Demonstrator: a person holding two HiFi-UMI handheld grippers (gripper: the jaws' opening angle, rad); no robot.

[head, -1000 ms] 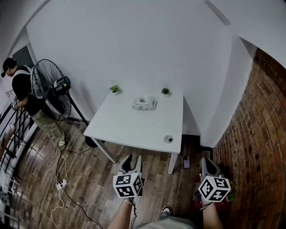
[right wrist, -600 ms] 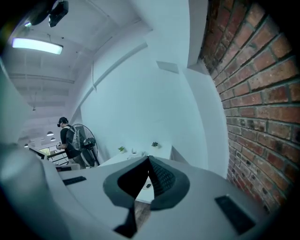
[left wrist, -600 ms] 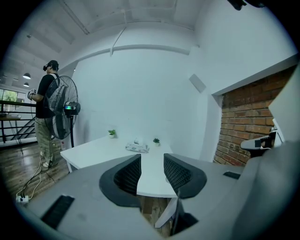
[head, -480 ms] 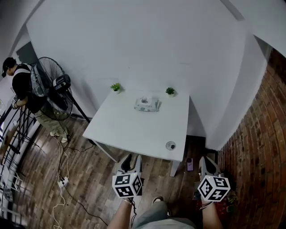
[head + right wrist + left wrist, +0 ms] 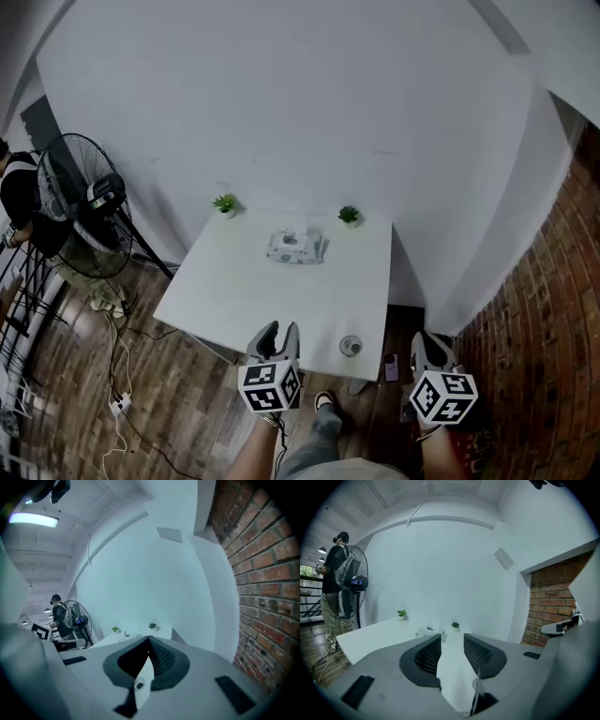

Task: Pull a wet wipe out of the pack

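The wet wipe pack (image 5: 296, 247) lies flat toward the back of the white table (image 5: 234, 291), with a white wipe sticking up from its top. In the left gripper view the wet wipe pack (image 5: 429, 630) shows small, far beyond the jaws. My left gripper (image 5: 277, 337) hangs at the table's near edge and is open (image 5: 452, 641) with nothing between its jaws. My right gripper (image 5: 427, 345) is off the table's near right corner, over the floor. Its jaws meet at the tips (image 5: 149, 639) and hold nothing. Both grippers are far from the pack.
Two small potted plants (image 5: 225, 203) (image 5: 349, 215) stand at the table's back edge. A small round object (image 5: 351, 346) sits near the front right corner. A standing fan (image 5: 89, 216) and a person (image 5: 14, 197) are at the left. A brick wall (image 5: 544, 337) runs along the right.
The view has moved toward the table. The table's near edge now reaches my left gripper. The fan and the person have slid toward the left edge.
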